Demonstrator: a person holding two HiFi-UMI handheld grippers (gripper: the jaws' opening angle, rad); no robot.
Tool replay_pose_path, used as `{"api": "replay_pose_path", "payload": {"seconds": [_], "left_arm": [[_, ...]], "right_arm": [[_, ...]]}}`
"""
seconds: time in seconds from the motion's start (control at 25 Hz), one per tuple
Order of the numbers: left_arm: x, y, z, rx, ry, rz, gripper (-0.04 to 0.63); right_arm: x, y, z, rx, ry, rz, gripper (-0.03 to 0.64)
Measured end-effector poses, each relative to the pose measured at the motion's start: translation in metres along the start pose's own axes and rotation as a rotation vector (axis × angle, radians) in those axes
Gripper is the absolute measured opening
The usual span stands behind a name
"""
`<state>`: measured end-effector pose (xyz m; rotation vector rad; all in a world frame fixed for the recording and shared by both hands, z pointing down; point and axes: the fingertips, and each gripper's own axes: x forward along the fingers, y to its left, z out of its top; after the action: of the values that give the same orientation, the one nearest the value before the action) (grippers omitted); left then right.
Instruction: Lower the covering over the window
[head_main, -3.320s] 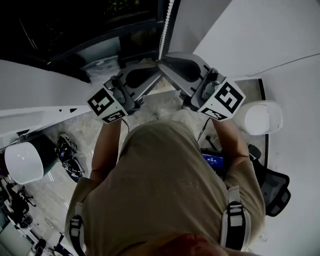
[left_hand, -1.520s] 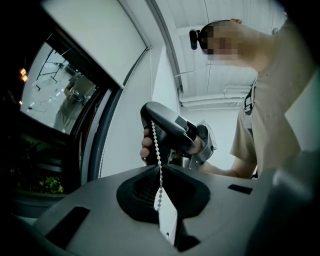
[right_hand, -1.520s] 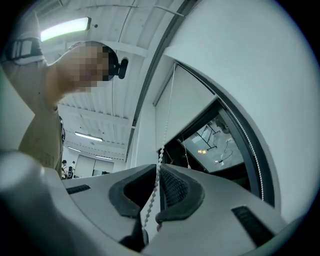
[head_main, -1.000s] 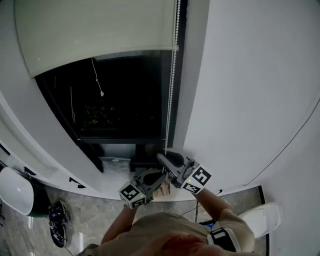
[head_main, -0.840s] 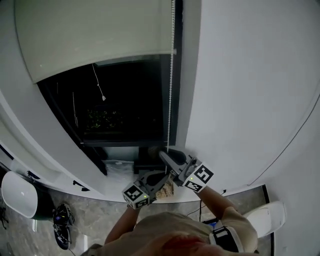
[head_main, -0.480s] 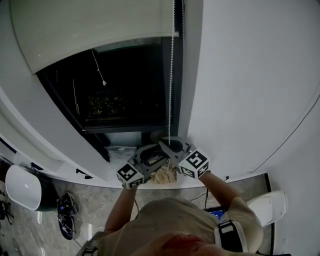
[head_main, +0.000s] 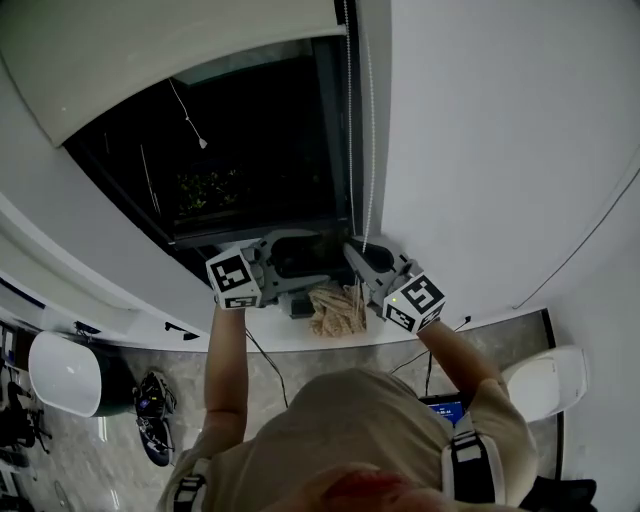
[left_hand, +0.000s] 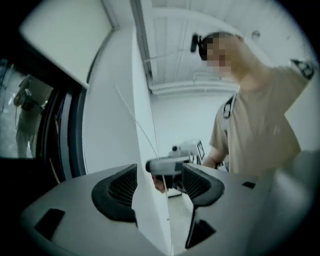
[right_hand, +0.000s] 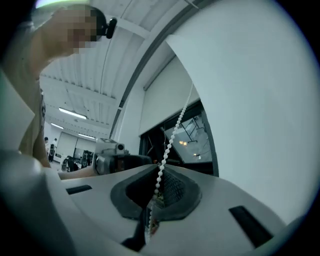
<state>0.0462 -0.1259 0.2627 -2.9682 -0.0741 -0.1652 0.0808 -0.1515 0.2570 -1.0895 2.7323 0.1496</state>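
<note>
A tan woven bundle (head_main: 335, 308) lies on the white sill (head_main: 370, 335). At its eight o'clock, a white rounded object (head_main: 65, 372) sits on the grey floor (head_main: 120, 400).

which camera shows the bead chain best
The right gripper view: the bead chain shows single beads, pinched in the shut right gripper. The head view gives only a thin line by the window; the left gripper view, faint strands.

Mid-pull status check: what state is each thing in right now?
Cream roller blind: partly lowered, dark window below it uncovered.
White bead chain: taut, gripped.
Right claw: shut on the chain.
Left claw: open, jaws have just been opening; thin cord hangs untouched between them.
</note>
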Motion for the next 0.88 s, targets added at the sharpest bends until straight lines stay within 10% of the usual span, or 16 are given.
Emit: {"api": "replay_pose_path", "payload": {"seconds": [0.24,0.36,0.56,0.64,0.88], "left_arm": [[0.004,0.052,0.079,-0.164,-0.29,0.118,0.272],[0.022,0.038,0.108,-0.219,-0.359,0.042,0.272],[0.04,0.046,0.112,-0.278,-0.304,0.112,0.248],[0.04,0.051,0.107,-0.288,-0.3,0.152,0.029],[0.025,0.049,0.101,-0.258,-0.341,0.235,0.025]], "right_arm": [[0.0,0.022,-0.007,-0.201,0.028,-0.017,0.005],[0.001,0.031,-0.01,-0.187,0.042,-0.015,0.005],[0.002,0.034,-0.014,-0.175,0.087,-0.002,0.005],[-0.002,0.037,-0.016,-0.176,0.097,0.005,0.005],[-0.022,0.027,0.019,-0.111,-0.072,0.03,0.073]]}}
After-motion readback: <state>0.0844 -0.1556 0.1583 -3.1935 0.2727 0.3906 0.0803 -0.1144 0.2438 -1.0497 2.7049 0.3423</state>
